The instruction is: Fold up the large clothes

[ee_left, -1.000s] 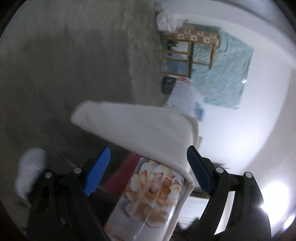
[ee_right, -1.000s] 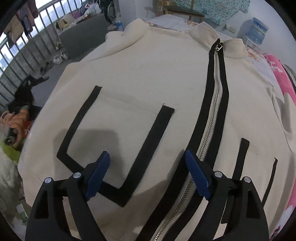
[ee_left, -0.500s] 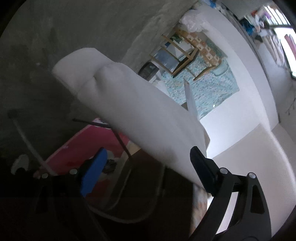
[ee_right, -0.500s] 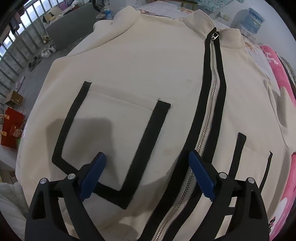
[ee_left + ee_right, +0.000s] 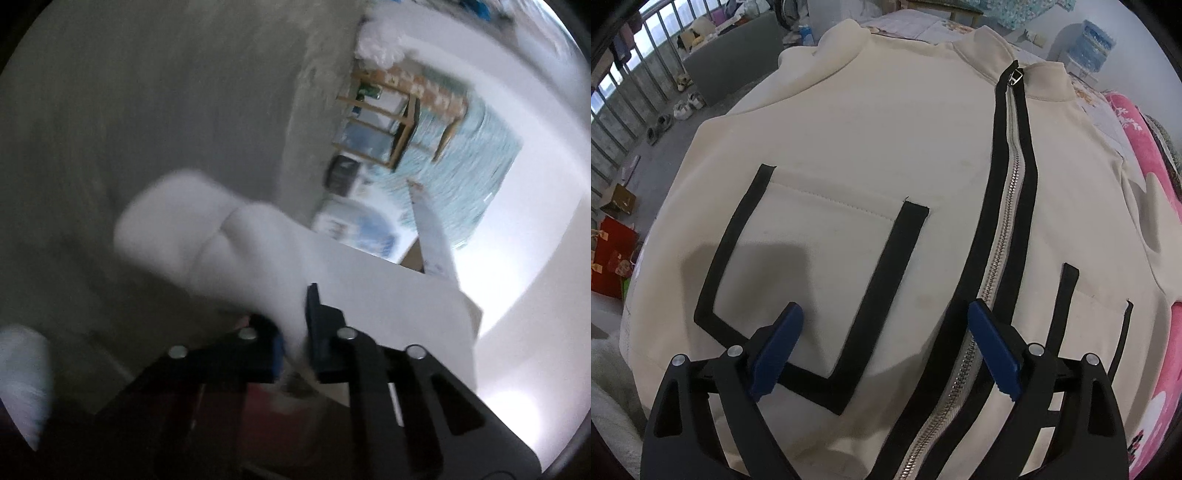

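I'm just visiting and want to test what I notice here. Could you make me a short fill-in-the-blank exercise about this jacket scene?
1. The left gripper is shut on a fold of ____ fabric.
2. The right gripper hovers with its jaws ____.
3. The jacket has a zipper edged with ____ trim.
4. The blanket beside the jacket is ____.

Missing words: cream; open; black; pink

The left wrist view is dim and motion-blurred, with white glare blown out low, right of the fingers (image 5: 313,314). The right wrist view is sharp and evenly daylit, soft shadows ahead of its fingers (image 5: 775,350), edges bowed.
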`<state>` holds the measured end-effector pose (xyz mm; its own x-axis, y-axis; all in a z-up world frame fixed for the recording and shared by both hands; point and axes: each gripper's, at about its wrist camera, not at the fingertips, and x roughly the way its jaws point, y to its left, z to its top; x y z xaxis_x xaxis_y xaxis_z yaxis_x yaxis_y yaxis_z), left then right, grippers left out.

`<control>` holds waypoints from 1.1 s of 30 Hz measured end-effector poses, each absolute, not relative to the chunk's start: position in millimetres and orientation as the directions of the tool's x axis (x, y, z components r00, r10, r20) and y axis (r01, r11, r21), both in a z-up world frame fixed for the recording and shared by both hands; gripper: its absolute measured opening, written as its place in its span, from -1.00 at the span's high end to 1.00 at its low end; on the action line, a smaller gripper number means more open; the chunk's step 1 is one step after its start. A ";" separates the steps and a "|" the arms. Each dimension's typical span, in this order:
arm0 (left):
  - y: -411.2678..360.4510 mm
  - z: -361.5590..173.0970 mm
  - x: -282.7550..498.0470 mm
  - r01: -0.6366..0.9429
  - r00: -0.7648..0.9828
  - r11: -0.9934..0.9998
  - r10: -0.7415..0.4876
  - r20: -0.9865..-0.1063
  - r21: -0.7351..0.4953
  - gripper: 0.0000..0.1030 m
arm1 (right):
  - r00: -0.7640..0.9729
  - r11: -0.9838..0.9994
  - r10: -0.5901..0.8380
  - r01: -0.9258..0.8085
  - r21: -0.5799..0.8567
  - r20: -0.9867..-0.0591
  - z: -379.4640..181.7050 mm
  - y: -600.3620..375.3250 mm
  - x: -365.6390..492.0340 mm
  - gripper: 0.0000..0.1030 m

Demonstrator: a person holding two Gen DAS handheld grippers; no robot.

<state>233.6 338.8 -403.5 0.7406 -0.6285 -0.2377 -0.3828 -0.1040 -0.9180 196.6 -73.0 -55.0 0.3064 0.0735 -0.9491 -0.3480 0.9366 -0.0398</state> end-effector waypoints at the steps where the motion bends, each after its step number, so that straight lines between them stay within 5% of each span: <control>1: 357.2 -380.1 235.3 -0.395 0.725 -0.001 -0.615 -0.311 -0.919 0.85 | 0.317 0.937 0.077 -0.348 -0.040 -0.945 -54.4 -73.9 195.1 -0.69; 7: 443.0 -221.4 246.7 -0.398 0.686 0.469 -0.418 -0.595 -0.789 0.86 | 0.350 0.947 0.143 -0.320 0.025 -0.926 -50.3 -87.5 196.3 -0.57; 9: 452.3 -153.6 250.6 -0.364 0.707 0.593 -0.326 -0.628 -0.718 0.86 | 0.367 0.949 0.168 -0.312 0.049 -0.915 -45.1 -92.3 196.4 -0.55; 15: 382.8 49.4 262.7 -0.177 0.813 0.877 -0.126 -0.568 -0.447 0.87 | 0.473 0.948 0.250 -0.297 0.114 -0.845 -8.5 -115.7 185.8 -0.53; 19: 263.8 135.2 264.6 0.034 0.848 0.965 -0.166 -0.504 -0.261 0.86 | 0.547 0.950 0.279 -0.277 0.143 -0.789 15.4 -143.0 165.7 -0.53; 24: 116.4 141.7 247.3 0.258 0.785 0.959 -0.277 -0.554 -0.114 0.83 | 0.606 0.960 0.277 -0.207 0.189 -0.746 28.4 -193.0 145.7 -0.53; 29: 21.3 46.9 223.9 0.338 0.629 0.937 -0.295 -0.719 -0.089 0.68 | 0.598 0.955 0.284 -0.108 0.276 -0.750 20.0 -245.6 141.0 -0.53; 31: 2.5 4.7 210.3 0.335 0.563 0.940 -0.254 -0.786 -0.064 0.21 | 0.570 0.951 0.289 -0.074 0.302 -0.769 14.0 -261.2 142.6 -0.53; 33: -5.5 -24.6 198.4 0.341 0.545 0.940 -0.209 -0.812 -0.013 0.07 | 0.548 0.943 0.302 -0.049 0.330 -0.780 10.3 -276.5 142.9 -0.53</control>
